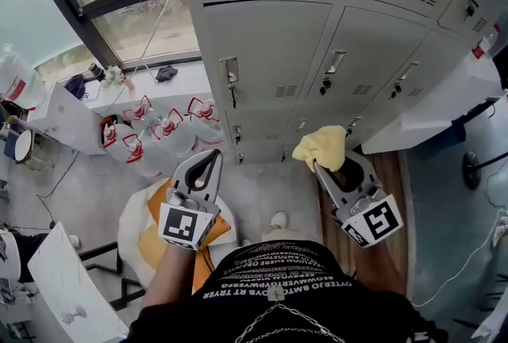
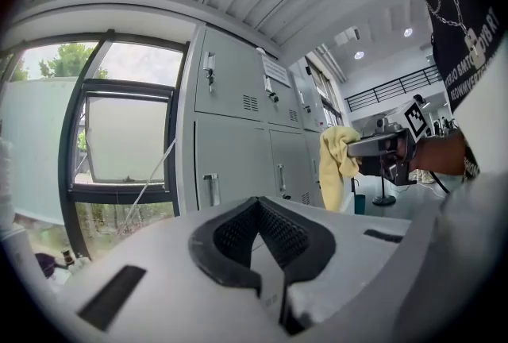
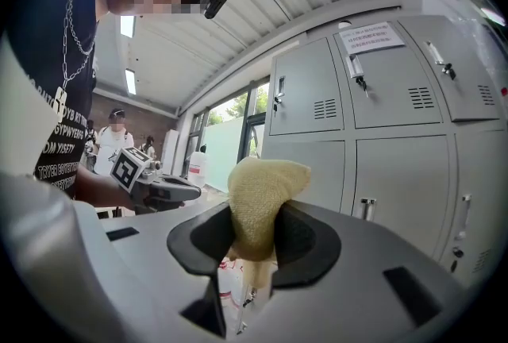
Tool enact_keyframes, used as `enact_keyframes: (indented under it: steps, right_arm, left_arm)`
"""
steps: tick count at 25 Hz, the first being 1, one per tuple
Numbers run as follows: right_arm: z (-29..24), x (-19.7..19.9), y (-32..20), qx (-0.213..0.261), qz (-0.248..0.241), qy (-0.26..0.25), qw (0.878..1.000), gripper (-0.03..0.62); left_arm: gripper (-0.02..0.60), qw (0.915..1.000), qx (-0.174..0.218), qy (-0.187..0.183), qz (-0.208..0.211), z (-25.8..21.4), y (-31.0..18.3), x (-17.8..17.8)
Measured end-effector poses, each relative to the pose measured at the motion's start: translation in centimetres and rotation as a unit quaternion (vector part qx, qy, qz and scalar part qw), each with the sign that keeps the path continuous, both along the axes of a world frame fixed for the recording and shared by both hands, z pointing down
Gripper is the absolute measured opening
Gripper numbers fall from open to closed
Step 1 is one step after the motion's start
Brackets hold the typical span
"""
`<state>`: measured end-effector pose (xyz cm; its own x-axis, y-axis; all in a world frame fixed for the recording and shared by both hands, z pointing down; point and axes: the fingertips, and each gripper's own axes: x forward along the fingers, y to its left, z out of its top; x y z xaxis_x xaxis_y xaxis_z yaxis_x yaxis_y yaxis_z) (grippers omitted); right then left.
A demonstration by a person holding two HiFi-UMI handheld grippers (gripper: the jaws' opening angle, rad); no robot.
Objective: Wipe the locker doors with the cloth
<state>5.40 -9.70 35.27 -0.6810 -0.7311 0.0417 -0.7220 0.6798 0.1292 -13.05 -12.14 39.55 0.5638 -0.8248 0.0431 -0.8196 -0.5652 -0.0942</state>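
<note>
A bank of grey locker doors (image 1: 270, 55) stands in front of me; it also fills the left gripper view (image 2: 230, 151) and the right gripper view (image 3: 397, 167). My right gripper (image 1: 317, 164) is shut on a bunched yellow cloth (image 1: 321, 145), held a little short of the lower doors. The cloth (image 3: 262, 190) sticks up from between the jaws of the right gripper (image 3: 252, 234). My left gripper (image 1: 213, 154) hangs lower left, shut and holding nothing, with its pads meeting at the tip (image 2: 255, 205). From the left gripper view the cloth (image 2: 337, 155) shows off to the right.
Several large water bottles (image 1: 159, 131) with red labels stand on the floor left of the lockers, under a window (image 1: 135, 16). A white ledge (image 1: 444, 103) juts out at the right. An orange and white bag (image 1: 147, 230) lies by my left side. People (image 3: 115, 139) stand far back.
</note>
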Motion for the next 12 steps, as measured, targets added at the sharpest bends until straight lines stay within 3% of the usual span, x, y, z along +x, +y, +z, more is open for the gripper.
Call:
enact_keyframes:
  steps: [12]
  right_arm:
    - [0.0,2.4,-5.1,0.0,-0.028,-0.02,0.999,0.117]
  left_arm:
    - [0.005,0.9997,-0.001,-0.019,-0.014,-0.5,-4.2,3.0]
